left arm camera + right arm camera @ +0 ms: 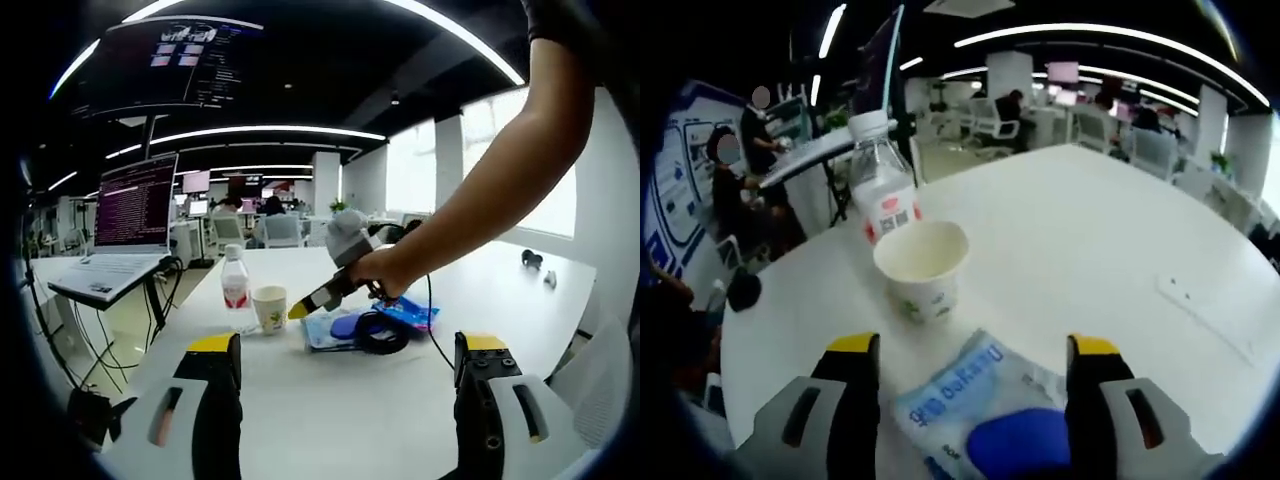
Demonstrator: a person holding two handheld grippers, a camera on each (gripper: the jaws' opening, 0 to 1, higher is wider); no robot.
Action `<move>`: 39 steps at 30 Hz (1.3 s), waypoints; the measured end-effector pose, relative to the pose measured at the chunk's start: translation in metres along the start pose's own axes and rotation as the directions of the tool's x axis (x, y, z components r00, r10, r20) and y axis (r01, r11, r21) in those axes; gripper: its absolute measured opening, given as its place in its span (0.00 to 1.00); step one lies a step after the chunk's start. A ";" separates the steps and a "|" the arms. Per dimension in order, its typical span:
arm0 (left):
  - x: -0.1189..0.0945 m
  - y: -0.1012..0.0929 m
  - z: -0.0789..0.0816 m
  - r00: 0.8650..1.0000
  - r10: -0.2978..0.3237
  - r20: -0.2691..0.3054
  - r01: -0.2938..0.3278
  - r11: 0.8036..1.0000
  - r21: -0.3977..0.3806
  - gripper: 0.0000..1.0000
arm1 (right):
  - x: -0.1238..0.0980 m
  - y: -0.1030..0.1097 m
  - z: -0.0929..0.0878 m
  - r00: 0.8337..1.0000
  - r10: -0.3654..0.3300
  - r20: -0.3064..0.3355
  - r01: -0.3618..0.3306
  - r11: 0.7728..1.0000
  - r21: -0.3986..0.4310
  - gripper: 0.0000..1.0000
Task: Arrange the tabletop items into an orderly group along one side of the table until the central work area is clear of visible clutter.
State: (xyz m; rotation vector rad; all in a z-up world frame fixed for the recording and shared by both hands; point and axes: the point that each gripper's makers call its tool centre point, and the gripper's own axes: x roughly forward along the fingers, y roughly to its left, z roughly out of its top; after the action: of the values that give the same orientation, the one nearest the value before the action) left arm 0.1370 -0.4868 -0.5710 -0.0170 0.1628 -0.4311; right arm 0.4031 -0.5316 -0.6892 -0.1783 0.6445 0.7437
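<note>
On the white table (330,420) a clear water bottle (236,290) with a red label stands beside a paper cup (270,308). To their right lie a light blue packet (322,335), a dark blue rounded object (345,325), a coil of black cable (381,333) and a second blue packet (412,314). My left gripper (349,343) hangs open over the near table, holding nothing. My right gripper (300,308), held by a hand, reaches toward the cup. In the right gripper view, the bottle (883,195) and cup (923,265) are just ahead. My right gripper (973,345) is open, its jaws wide on either side of the packet (975,395) and the blue object (1020,448).
A laptop (120,235) sits on a raised stand off the table's left edge, with cables hanging below it. Two small dark items (533,260) lie at the far right of the table. A flat white panel (1205,310) is set into the tabletop. Office chairs and people are beyond.
</note>
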 end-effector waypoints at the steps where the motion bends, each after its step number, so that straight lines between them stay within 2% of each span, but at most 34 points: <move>1: 0.000 0.000 0.000 1.000 0.000 0.001 0.000 1.000 0.003 0.87 | -0.001 0.000 0.001 1.000 0.003 0.004 -0.003 1.000 0.001 0.78; 4: 0.000 0.000 0.000 1.000 0.001 0.002 -0.001 1.000 0.001 0.87 | -0.003 0.001 0.000 1.000 0.011 0.008 -0.011 1.000 -0.008 0.82; 6: 0.000 0.000 0.001 1.000 0.001 0.005 -0.001 1.000 0.002 0.87 | -0.008 0.003 0.000 1.000 0.019 0.012 -0.019 1.000 0.010 0.90; 8: 0.000 0.000 0.000 1.000 0.001 0.003 -0.001 1.000 0.005 0.87 | -0.015 0.000 0.004 0.999 0.008 0.048 -0.009 1.000 0.029 0.95; 18: 0.000 -0.004 0.000 1.000 -0.014 0.002 0.014 1.000 0.017 0.87 | -0.044 -0.013 -0.001 0.997 -0.003 0.073 -0.001 0.998 0.057 0.99; 21: 0.000 -0.005 0.000 1.000 -0.019 0.002 0.019 1.000 0.021 0.87 | -0.055 -0.019 -0.007 0.998 -0.013 0.069 0.008 0.997 0.071 1.00; 26: 0.000 -0.005 -0.001 1.000 -0.021 0.001 0.021 0.999 0.029 0.87 | -0.074 -0.017 -0.017 0.996 -0.028 0.082 0.020 0.995 0.101 1.00; 28: 0.000 -0.005 -0.001 1.000 -0.021 0.001 0.021 0.999 0.033 0.87 | -0.083 -0.016 -0.018 0.994 -0.035 0.107 0.021 0.992 0.127 1.00; 32: 0.000 -0.006 -0.001 1.000 -0.023 0.001 0.023 0.999 0.040 0.87 | -0.100 -0.013 -0.029 0.994 -0.048 0.101 0.034 0.991 0.133 1.00; 39: 0.000 -0.008 -0.001 1.000 -0.029 -0.005 0.029 0.998 0.057 0.87 | -0.129 -0.020 -0.045 0.989 -0.100 0.111 0.078 0.980 0.185 1.00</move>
State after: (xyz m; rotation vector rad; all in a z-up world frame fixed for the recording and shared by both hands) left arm 0.1334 -0.4945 -0.5719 0.0375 0.1544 -0.4646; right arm 0.3233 -0.6364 -0.6481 0.0043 0.5822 0.6010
